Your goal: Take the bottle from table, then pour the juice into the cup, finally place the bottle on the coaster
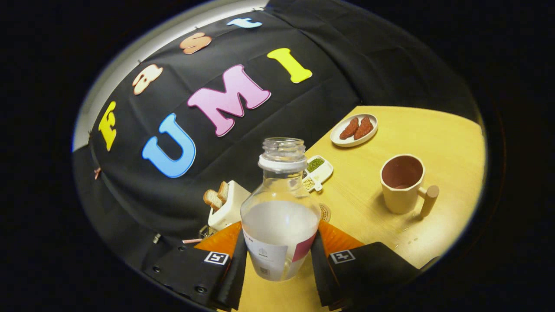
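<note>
Holding item: bottle, uncapped, part-filled with pale juice, clamped between the jaws of the gripper low on its body, seemingly so the neck stays free for pouring. Tilted view suggests carrying. Cup stands on the desk, well apart, mouth up. Coaster just behind the bottle, bare.

Clear bottle of white juice; cream cup, brown inside
</note>
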`<state>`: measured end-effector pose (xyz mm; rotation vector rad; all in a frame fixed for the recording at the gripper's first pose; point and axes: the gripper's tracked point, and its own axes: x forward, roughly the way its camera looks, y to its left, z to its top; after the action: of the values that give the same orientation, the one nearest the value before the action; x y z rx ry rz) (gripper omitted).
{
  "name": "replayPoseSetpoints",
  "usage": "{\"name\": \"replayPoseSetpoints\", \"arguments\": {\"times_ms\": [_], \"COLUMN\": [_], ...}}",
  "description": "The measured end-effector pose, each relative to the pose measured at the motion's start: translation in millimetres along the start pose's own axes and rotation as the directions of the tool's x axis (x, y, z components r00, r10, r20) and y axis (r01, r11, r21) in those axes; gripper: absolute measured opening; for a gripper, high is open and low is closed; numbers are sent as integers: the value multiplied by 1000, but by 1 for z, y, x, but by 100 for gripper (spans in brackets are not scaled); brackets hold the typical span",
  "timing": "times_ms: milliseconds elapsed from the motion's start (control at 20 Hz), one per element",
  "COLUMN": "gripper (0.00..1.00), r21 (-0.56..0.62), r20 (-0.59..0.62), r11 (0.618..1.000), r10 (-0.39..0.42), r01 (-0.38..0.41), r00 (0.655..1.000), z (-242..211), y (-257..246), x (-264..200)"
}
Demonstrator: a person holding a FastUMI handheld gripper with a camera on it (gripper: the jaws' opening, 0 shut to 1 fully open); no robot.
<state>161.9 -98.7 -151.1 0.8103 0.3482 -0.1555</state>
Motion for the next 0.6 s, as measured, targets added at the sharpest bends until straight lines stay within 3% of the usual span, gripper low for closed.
{"name": "replayPoseSetpoints", "arguments": {"times_ms": [250,450,600], "gripper": [69,69,69], "r21": [205,350,422], "r20": [-38,-48,-91], "r11": [979,937,904], "r10": [-1,0,-33], "r01": [9,17,69], "r00": [999,999,995], "z": [10,16,10], "y": [-23,-40,-56], "x": [13,18,26]}}
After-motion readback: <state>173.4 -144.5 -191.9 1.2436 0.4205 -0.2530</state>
